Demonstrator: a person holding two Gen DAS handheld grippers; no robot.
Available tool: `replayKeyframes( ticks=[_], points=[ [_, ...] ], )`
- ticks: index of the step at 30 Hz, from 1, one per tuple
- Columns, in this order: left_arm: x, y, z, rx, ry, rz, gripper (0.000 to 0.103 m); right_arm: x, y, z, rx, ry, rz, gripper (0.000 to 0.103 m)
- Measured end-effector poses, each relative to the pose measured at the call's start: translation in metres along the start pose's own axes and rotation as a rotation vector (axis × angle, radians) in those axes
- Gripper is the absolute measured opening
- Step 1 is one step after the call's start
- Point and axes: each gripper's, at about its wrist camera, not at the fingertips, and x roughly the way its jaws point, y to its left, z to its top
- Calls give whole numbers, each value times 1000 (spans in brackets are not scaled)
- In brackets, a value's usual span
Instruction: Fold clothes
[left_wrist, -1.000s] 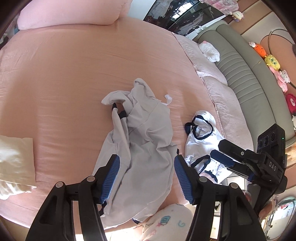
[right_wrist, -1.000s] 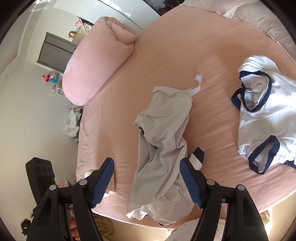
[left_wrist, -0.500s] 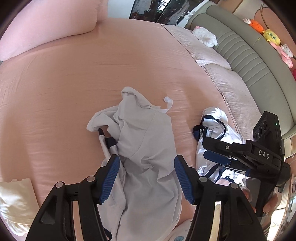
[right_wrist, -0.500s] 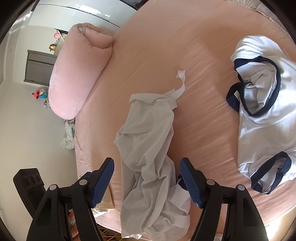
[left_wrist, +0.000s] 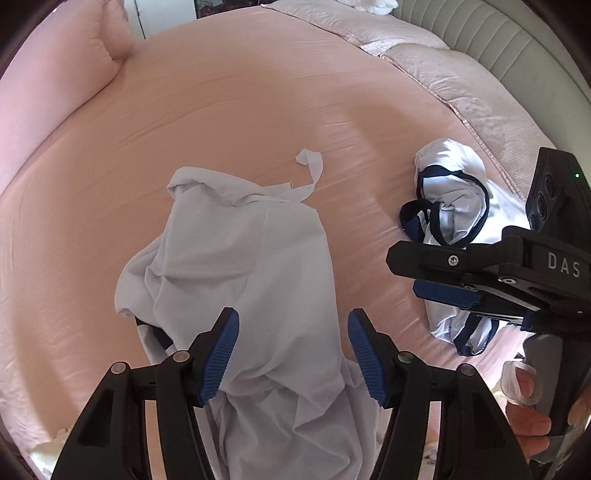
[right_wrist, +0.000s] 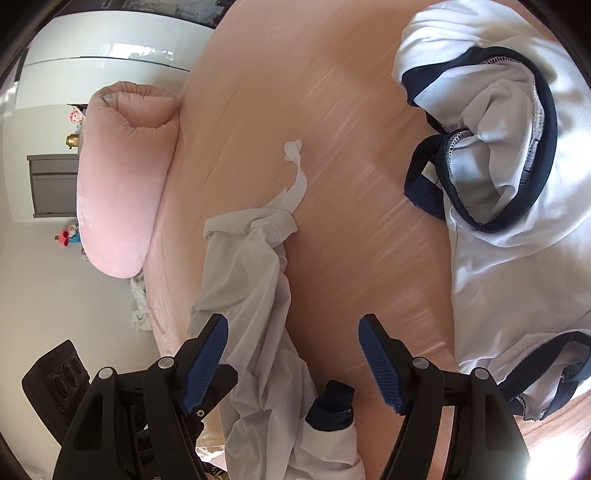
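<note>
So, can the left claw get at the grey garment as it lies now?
Probably yes. The left claw is open and the grey garment lies crumpled on the pink bed directly between and ahead of its fingers, with nothing over it. The right claw sits off to the side, above the white navy-trimmed garment.

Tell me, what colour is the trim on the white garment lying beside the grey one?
Dark navy blue trim on the white garment, seen best in the right wrist view.

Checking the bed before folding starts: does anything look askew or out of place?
Nothing damaged or spilled. The grey garment lies crumpled, its loose strap trailing across the sheet, and the white navy-trimmed garment sits bunched beside it, neither laid flat.
</note>
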Motion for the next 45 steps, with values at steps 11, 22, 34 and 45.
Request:
replayKeyframes(
  ticks=[11, 22, 34, 45],
  points=[
    [51, -13, 21, 80, 98, 103, 59, 5, -37, 15, 90, -12, 33, 73],
    [45, 45, 17, -64, 124, 115, 16, 38, -12, 19, 45, 38, 50, 73],
    [2, 119, 1, -251, 61, 44, 16, 104, 16, 25, 56, 143, 116, 73],
    [-6, 143, -28, -437, 90, -49, 16, 134, 61, 21, 13, 172, 161, 73]
  ],
)
